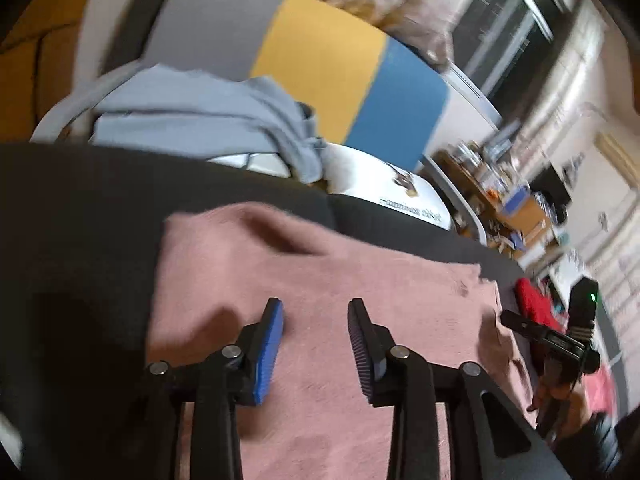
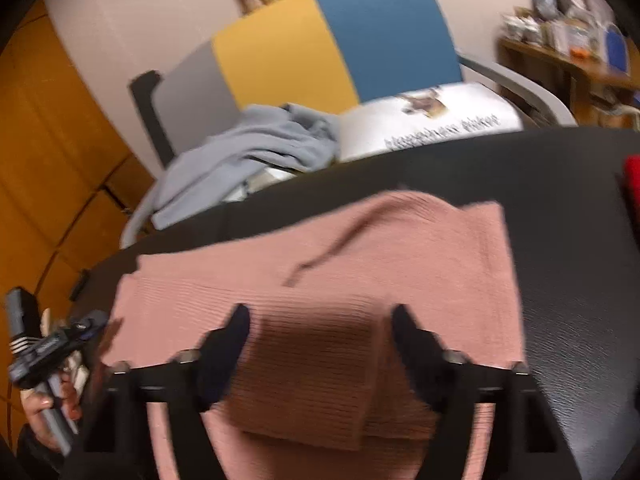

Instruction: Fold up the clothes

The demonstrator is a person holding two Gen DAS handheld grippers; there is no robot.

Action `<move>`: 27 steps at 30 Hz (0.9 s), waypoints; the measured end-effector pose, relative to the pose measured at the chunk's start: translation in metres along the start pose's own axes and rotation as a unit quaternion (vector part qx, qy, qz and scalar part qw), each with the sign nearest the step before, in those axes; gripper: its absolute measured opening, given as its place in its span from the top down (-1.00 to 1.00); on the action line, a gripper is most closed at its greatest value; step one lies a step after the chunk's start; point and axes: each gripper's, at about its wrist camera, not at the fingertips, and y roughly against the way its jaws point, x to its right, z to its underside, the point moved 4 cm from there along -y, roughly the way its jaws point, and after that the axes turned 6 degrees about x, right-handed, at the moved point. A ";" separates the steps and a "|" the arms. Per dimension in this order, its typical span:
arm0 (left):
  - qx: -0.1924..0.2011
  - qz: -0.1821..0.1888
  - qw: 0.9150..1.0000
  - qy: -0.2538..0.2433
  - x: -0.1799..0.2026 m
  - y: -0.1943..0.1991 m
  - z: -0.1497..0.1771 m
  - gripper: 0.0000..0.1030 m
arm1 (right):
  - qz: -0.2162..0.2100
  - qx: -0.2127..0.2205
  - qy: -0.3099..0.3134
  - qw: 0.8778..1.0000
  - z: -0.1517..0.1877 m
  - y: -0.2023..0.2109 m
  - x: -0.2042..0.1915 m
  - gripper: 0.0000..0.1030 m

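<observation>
A pink knit garment [image 1: 320,280] lies folded flat on a black table [image 1: 72,208]. It also shows in the right wrist view [image 2: 320,280], with a folded part lying on top near me. My left gripper [image 1: 316,308] is open and empty just above the pink garment. My right gripper [image 2: 320,314] is open and empty, its fingers either side of the folded part. The right gripper [image 1: 552,340] shows at the right in the left wrist view. The left gripper [image 2: 48,344] shows at the left in the right wrist view.
A chair [image 2: 332,40] with grey, yellow and blue back panels stands behind the table. On it lie a grey garment [image 2: 248,148] and a white printed bag [image 2: 432,116]. A red cloth [image 1: 532,300] lies at the table's right. Cluttered shelves [image 1: 500,184] stand beyond.
</observation>
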 end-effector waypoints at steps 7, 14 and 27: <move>-0.045 -0.019 0.993 -0.106 0.045 -0.055 -0.011 0.13 | 0.002 -0.021 0.071 0.997 0.014 -0.021 -0.013 0.23; -0.063 -0.034 0.983 -0.172 0.062 -0.077 0.013 0.65 | 0.008 -0.030 0.108 0.994 0.018 -0.033 -0.021 0.74; -0.039 -0.024 0.996 -0.081 0.055 -0.075 -0.010 0.65 | 0.041 -0.035 0.094 0.994 0.000 -0.043 -0.016 0.75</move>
